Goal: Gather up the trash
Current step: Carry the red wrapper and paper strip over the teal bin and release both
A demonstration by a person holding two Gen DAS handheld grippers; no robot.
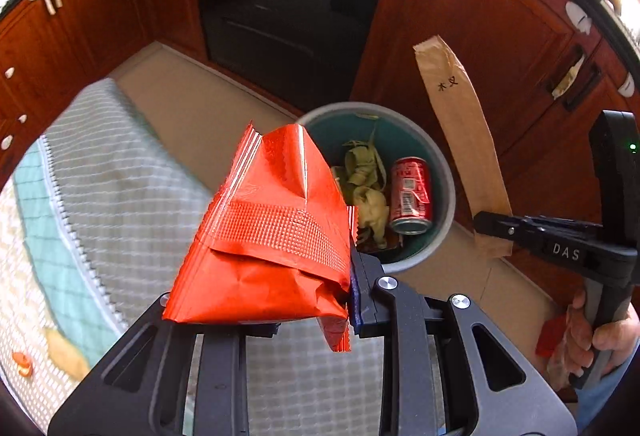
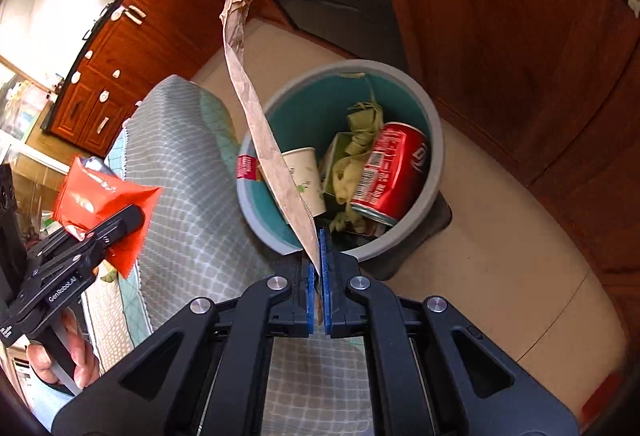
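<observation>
While both grippers hang over the floor beside the table edge, each carries one piece of trash. Left gripper point(image 1: 312, 300): jaws drawn narrow and clamped on the lower edge of a crumpled red foil snack bag point(image 1: 272, 232), which stands up in front of its camera and hides part of the bin. Right gripper point(image 2: 319, 276): blue pads pressed fully together on the bottom end of a long brown paper sleeve point(image 2: 264, 128), the sleeve rising tilted to the left above the bin's near rim; handwritten characters show on it in the left wrist view. Round grey bin point(image 2: 434, 156) with teal inner wall, standing on the beige tiled floor point(image 2: 500, 236) below both grippers. Its contents: a red soda can point(image 2: 394, 176) lying on its side, a white paper cup point(image 2: 306, 176), and pale green leaf strips point(image 2: 360, 140). Grey-checked tablecloth point(image 2: 188, 196) drapes at the left of the bin. Red-brown wooden cabinets point(image 1: 472, 28) stand behind. A person's hand point(image 1: 600, 336) grips the right gripper's handle.
</observation>
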